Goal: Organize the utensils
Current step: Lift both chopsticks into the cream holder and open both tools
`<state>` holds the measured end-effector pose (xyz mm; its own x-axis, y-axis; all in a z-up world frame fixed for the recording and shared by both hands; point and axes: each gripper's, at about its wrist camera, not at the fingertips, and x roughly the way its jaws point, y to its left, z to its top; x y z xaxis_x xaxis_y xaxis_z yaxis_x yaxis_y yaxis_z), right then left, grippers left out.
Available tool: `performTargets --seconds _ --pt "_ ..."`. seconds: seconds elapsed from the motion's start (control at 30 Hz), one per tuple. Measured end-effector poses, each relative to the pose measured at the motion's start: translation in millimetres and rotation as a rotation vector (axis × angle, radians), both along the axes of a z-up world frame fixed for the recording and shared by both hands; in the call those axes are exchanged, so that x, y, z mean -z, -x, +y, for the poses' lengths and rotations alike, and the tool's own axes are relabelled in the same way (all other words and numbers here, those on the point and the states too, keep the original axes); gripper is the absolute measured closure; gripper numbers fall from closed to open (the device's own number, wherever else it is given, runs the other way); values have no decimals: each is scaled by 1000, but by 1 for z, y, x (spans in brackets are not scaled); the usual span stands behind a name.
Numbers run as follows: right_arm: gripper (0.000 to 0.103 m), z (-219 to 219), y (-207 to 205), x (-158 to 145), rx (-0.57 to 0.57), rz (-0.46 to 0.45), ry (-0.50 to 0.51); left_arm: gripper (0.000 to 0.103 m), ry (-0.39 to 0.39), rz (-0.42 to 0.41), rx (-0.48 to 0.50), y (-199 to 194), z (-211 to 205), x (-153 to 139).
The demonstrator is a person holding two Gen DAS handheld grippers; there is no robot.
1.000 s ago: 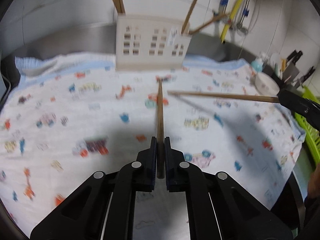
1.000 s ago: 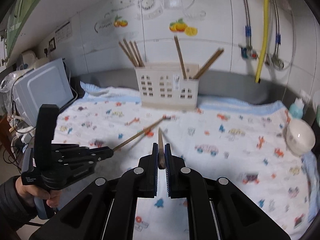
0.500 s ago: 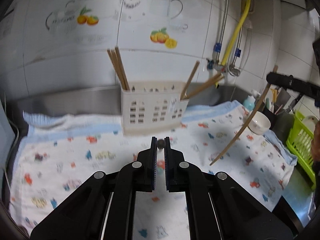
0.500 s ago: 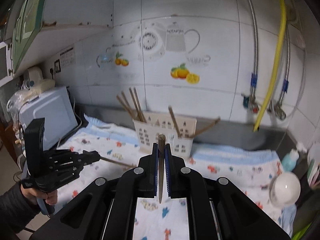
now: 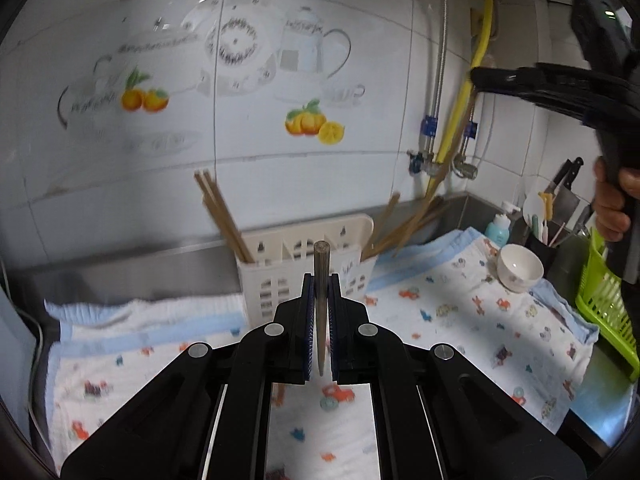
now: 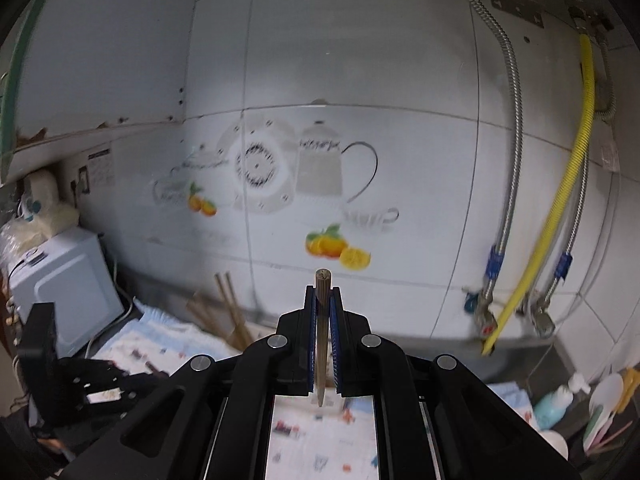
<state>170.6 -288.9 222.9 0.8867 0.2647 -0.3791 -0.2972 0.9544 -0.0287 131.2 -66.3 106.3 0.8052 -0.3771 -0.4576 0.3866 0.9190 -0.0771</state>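
each hand's jaws are clamped on one chopstick: left gripper [image 5: 319, 322] on the left chopstick [image 5: 321, 300], right gripper [image 6: 322, 336] on the right chopstick [image 6: 321, 336], raised above the holder [image 5: 304, 268]. thin sticks could pivot and miss its slots.

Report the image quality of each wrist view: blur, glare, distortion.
Left wrist view: tongs and chopstick sharp, wall decals and utensil holder softly blurred, glare on the tiles, fisheye-bent tile lines. Right wrist view: heavier motion blur on the cloth and yellow hose; its chopstick sharp.
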Motion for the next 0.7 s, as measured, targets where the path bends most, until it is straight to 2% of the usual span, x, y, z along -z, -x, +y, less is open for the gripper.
performTargets --seconds 0.27,0.47,0.6,0.7 --pt "97 4 -50 18 19 28 -20 98 -11 -134 -4 -15 -5 -59" --pt "96 6 -82 51 17 108 -21 98 -3 -248 -36 -24 -7 -104" --pt "96 9 -88 67 18 136 5 98 -12 -265 -60 -40 -10 -108" --pt "93 9 -86 70 18 136 18 98 -12 -244 -77 -59 -11 -101"
